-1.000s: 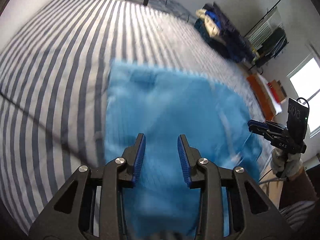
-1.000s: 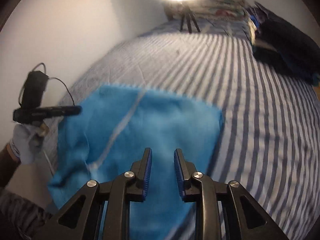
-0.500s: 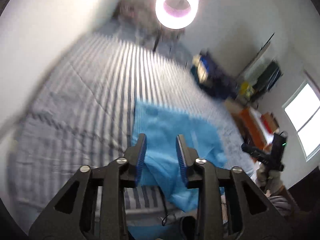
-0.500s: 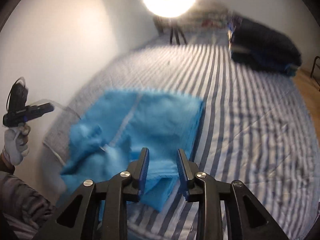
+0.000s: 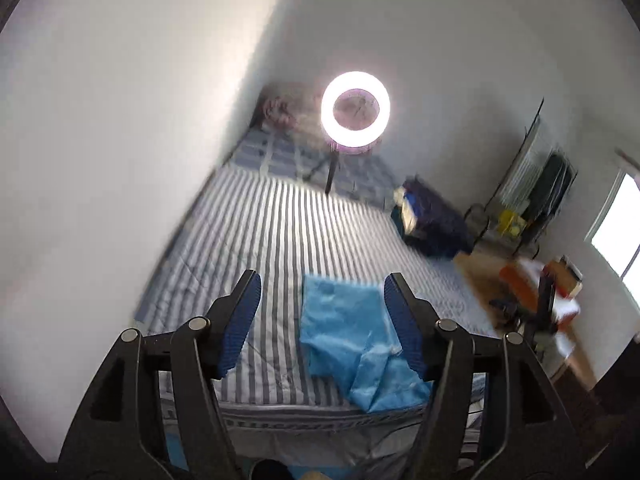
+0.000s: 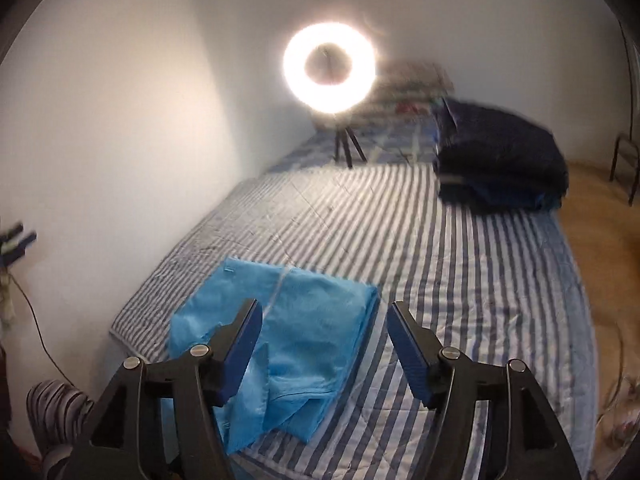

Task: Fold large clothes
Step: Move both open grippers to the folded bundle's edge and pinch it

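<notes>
A light blue garment (image 5: pixel 348 340) lies roughly folded on the striped bed cover (image 5: pixel 272 232), near the bed's front edge, with a loose rumpled end hanging toward me. In the right wrist view the same garment (image 6: pixel 304 344) has its crumpled part at the near left. My left gripper (image 5: pixel 323 280) hangs well above it, jaws opening, nothing between the pads. My right gripper (image 6: pixel 324 306) is also raised over the garment, jaws opening and empty. The right gripper (image 5: pixel 540 300) shows blurred at the right of the left wrist view, and the left gripper (image 6: pixel 14 240) blurred at the right wrist view's left edge.
A lit ring light (image 5: pixel 355 114) on a tripod stands at the bed's far end. A dark blue pile of clothes (image 6: pixel 500 164) sits at the far right of the bed. A white wall runs along the left. A striped sleeve (image 6: pixel 56 404) shows at lower left. Wooden floor (image 6: pixel 592 200) lies right.
Both grippers have lifted up and back from the blue garment and their jaws have spread wide. The garment now looks small and far below, lying on the bed.
</notes>
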